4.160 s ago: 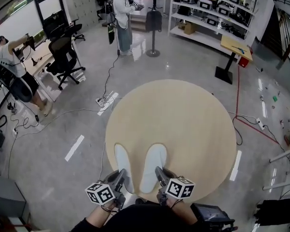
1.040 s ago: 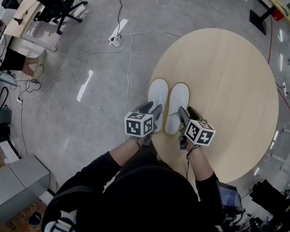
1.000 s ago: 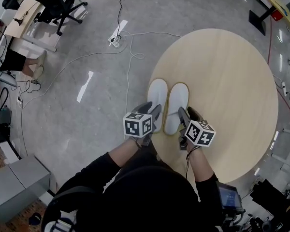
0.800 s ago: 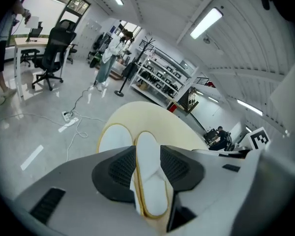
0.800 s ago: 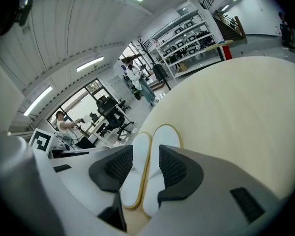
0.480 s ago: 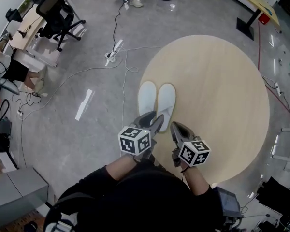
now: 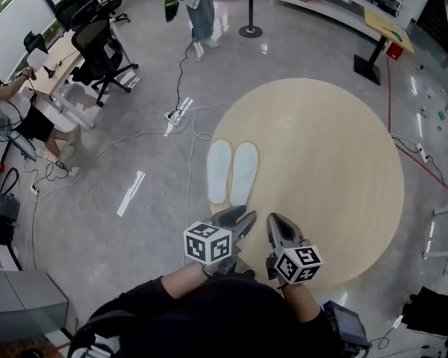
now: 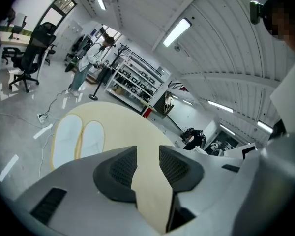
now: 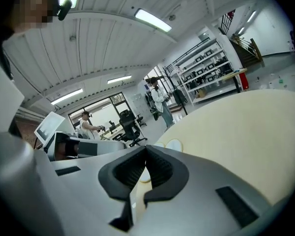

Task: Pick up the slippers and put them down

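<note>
Head view, from above: a pair of white slippers lies side by side, sole to sole and touching, near the left edge of a round, pale wooden tabletop. Both grippers are held over the near edge of the tabletop, each carrying a cube with black-and-white square markers. The left gripper points up the picture, with the slippers straight ahead of its tips and a bare gap between them. The right gripper sits just beside it, with the slippers ahead and to its left. Neither gripper touches the slippers. Around the tabletop is a grey floor with trailing cables. Beyond the slippers stand a black office chair and a standing person.

Left gripper view: the two dark ribbed pads stand apart and are closing. Nothing is between them; only bare tabletop shows through the gap. The slippers lie ahead and to the left of the gripper, flat on the tabletop close to its rim. Shelving stands far behind.

Right gripper view: the gripper has its jaws fully together, the tips of its pads meeting, and it holds nothing. The tabletop spreads away to the right of the jaws. The slippers show as small pale ovals ahead, just above the closed tips and well apart from them. An office chair stands in the distance.
</note>
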The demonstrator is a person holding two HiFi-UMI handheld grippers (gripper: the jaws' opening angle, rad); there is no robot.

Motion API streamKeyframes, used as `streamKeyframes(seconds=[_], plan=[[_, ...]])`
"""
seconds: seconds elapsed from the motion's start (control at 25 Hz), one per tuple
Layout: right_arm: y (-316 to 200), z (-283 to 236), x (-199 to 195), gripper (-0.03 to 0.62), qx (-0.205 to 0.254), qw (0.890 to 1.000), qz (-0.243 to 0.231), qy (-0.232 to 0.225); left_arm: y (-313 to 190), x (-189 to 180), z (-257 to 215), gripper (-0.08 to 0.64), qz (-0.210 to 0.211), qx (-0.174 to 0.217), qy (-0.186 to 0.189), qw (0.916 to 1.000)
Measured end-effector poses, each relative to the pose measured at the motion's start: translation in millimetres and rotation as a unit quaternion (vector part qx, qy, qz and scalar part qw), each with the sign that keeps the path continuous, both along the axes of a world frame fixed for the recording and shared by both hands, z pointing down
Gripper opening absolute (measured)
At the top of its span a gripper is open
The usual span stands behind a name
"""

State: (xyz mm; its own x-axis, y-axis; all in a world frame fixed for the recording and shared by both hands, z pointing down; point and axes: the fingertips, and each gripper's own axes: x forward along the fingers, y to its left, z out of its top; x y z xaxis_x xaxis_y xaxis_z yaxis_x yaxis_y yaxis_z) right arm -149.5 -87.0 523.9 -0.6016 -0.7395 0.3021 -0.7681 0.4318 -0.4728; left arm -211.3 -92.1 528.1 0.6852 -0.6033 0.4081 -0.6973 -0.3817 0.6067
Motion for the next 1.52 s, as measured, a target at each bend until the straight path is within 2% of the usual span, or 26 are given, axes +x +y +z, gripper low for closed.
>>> streamKeyframes(seconds=[0.36, 0.56, 0.8, 1.0, 1.2, 1.52], plan=[[58, -60, 37, 0.015, 0.064, 0.998, -0.001, -0.003, 59, 36, -44, 0.153, 0.019, 0.066, -0.013, 0.9975], [85, -81, 57, 0.015, 0.086, 0.996, 0.013, -0.029, 86, 56, -59, 0.153, 0.044, 0.100, -0.024, 0.9937], [118, -82, 76, 0.015, 0.086, 0.995, 0.033, -0.038, 116, 71, -59, 0.149, 0.061, 0.100, -0.031, 0.9927], [139, -86, 74, 0.015, 0.084, 0.995, 0.033, -0.036, 136, 71, -65, 0.149, 0.062, 0.103, -0.028, 0.9924], [156, -74, 80, 0.015, 0.079, 0.996, 0.033, -0.031, 155, 70, -57, 0.149, 0.051, 0.100, -0.029, 0.9932], [170, -70, 63, 0.015, 0.073, 0.997, 0.009, -0.032, 172, 56, -55, 0.149, 0.031, 0.096, -0.030, 0.9944]])
